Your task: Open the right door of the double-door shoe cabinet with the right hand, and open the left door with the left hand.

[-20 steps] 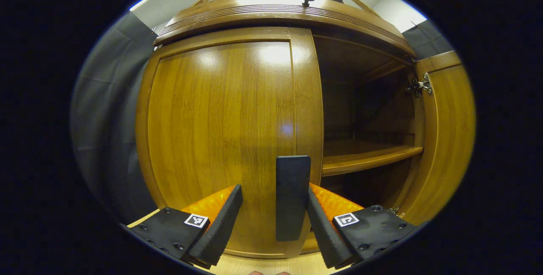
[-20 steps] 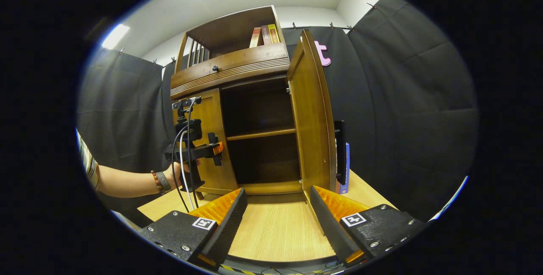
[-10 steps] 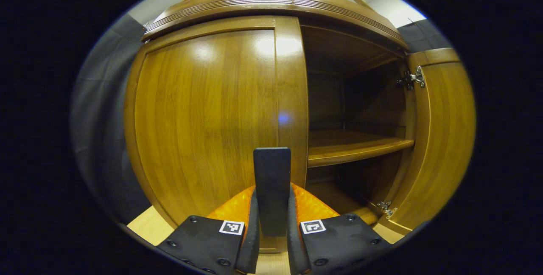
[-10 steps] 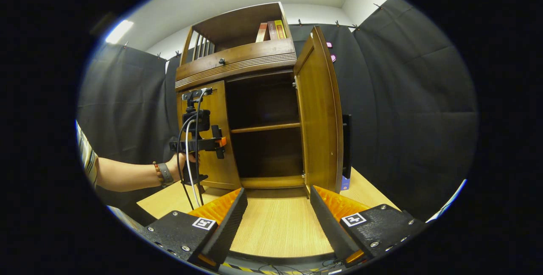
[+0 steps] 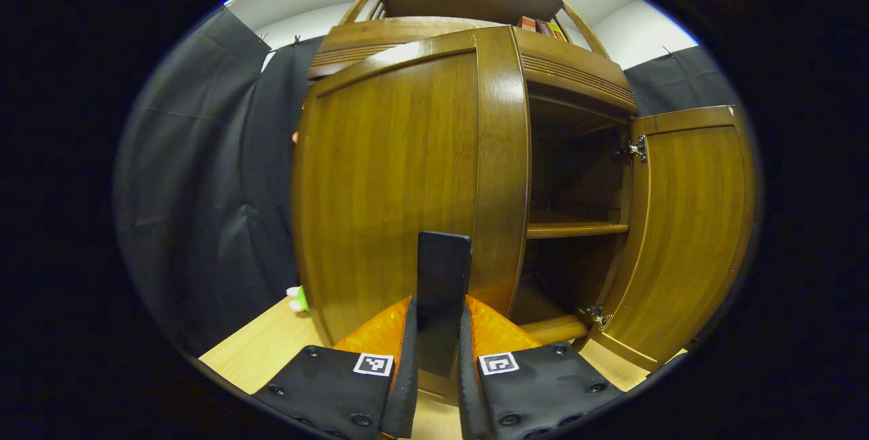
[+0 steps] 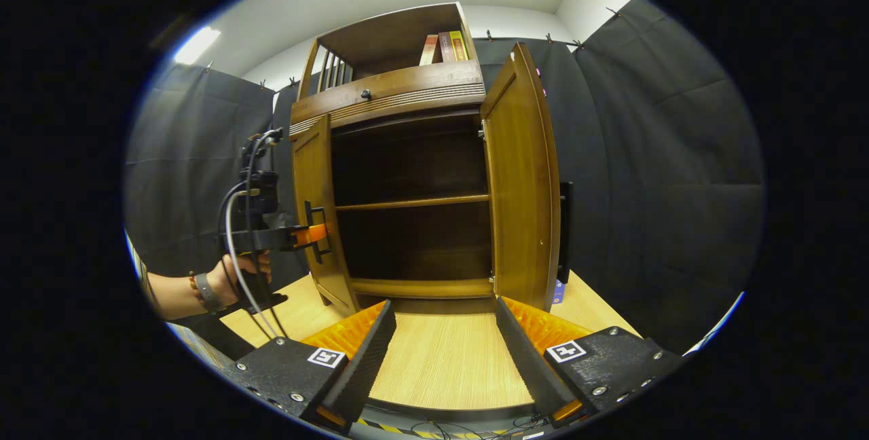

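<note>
No words, numbers or brand names can be read. The only signs are small square black-and-white coded markers: one on each finger base of the left gripper (image 5: 438, 358), below the door handle (image 5: 442, 290), and one on each finger base of the right gripper (image 6: 445, 352), in front of the cabinet (image 6: 407, 97). The books (image 6: 445, 47) on the cabinet's top shelf show coloured spines, but any print on them is too small to make out.
</note>
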